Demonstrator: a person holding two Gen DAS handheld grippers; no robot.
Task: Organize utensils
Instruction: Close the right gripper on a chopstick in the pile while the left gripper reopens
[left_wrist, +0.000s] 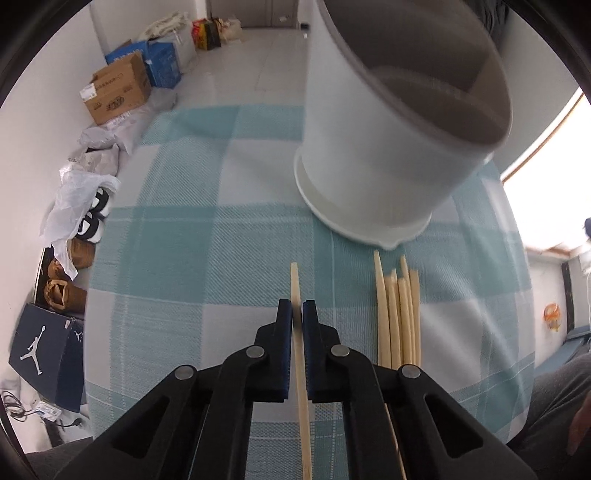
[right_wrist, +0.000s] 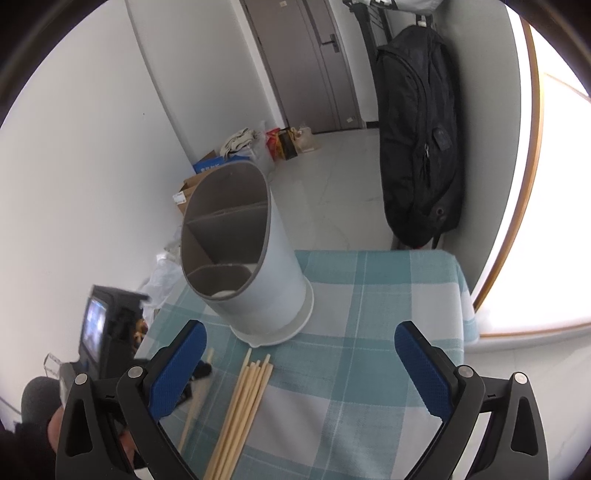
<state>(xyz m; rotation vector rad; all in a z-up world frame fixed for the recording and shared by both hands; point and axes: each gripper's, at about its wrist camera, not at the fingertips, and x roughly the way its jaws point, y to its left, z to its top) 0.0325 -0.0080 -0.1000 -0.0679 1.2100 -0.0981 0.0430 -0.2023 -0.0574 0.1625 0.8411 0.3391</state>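
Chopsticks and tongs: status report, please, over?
Left tongs shut on one chopstick. Right tongs open, empty. Remaining chopsticks bundled on tablecloth. Divided holder upright, compartments unobstructed.

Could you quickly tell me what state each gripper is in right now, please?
Left gripper: closed on a single chopstick.
Right gripper: open, fingers wide apart, holding nothing.

A teal-and-white checked tablecloth (left_wrist: 207, 236) is covering the table. Near its far edge a utensil holder (left_wrist: 373, 155) is showing a white outside and a grey-brown inside with dividers. Pale wooden chopsticks (left_wrist: 399, 317) are lying on the cloth. Both grippers are showing black arms and blue textured pads (right_wrist: 417, 365).
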